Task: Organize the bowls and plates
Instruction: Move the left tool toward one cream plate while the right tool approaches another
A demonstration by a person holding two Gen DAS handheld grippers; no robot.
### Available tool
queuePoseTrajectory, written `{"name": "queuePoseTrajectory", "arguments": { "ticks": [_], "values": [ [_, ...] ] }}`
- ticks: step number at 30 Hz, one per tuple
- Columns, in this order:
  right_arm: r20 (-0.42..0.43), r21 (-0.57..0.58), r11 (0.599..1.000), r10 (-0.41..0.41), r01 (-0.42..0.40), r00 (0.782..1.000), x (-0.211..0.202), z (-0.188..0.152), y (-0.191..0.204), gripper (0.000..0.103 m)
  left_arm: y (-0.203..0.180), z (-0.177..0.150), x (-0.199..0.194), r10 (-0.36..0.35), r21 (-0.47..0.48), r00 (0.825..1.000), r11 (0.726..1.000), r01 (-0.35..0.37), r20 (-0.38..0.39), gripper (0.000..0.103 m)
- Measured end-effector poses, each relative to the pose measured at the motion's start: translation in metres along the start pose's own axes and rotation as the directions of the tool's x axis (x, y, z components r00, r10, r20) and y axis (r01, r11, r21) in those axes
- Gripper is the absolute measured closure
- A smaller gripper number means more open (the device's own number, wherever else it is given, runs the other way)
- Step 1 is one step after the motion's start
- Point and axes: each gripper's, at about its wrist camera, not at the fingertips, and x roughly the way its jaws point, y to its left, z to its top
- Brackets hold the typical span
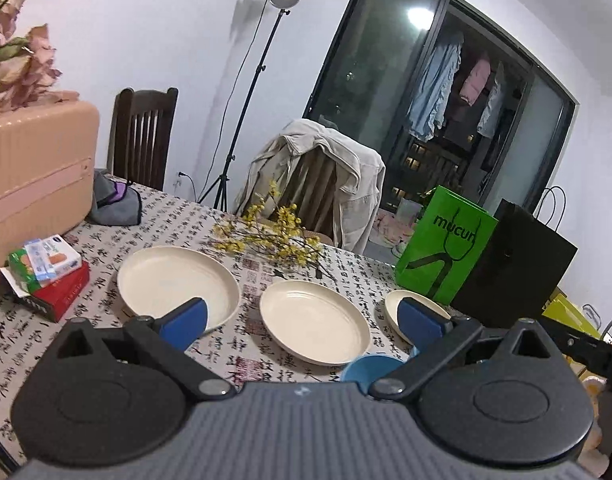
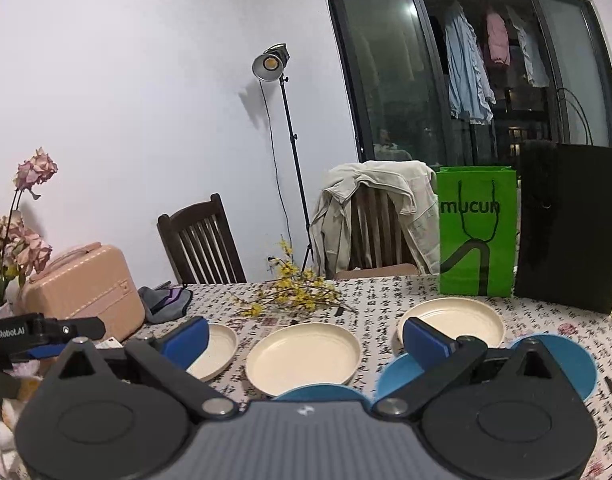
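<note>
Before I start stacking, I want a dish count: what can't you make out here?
- Blue bowl: left wrist view, mostly behind the left hand-held gripper.
- Right cream plate: same view, partly behind a finger.
- Blue dishes: right wrist view, behind the right hand-held gripper; number and shape unclear.
- Left cream plate: partly hidden.

Bare counter gaps separate the plates; twigs, bags and suitcase wall the far side.
</note>
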Motion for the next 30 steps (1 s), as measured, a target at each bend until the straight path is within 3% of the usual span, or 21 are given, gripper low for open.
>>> {"name": "queuePoseTrajectory", "arguments": {
  "ticks": [7, 15, 23, 30],
  "values": [
    [-0.009, 0.023, 1.000, -0.008, 0.008, 1.000, 0.016, 0.003, 0.018, 0.000, 0.021, 0.011, -0.001, 0.042, 0.007, 0.998, 0.999, -0.042, 0.050, 0.000],
    [-0.032, 0.051, 0.999, 0.003, -0.001, 0.999, 0.058, 0.009, 0.023, 0.000, 0.041, 0.020, 0.021, 0.092, -0.010, 0.995, 0.996, -0.092, 0.045, 0.000],
    [-0.091, 0.049, 0.999, 0.025, -0.021, 0.996, 0.111, 0.009, 0.044, 0.000, 0.074, 0.032, 0.049, 0.107, -0.069, 0.994, 0.992, -0.107, -0.007, 0.000],
    [-0.150, 0.020, 0.998, 0.066, -0.064, 0.986, 0.154, 0.011, 0.078, 0.000, 0.097, 0.048, 0.073, 0.163, -0.075, 0.986, 0.983, -0.166, -0.044, 0.000]
  ]
}}
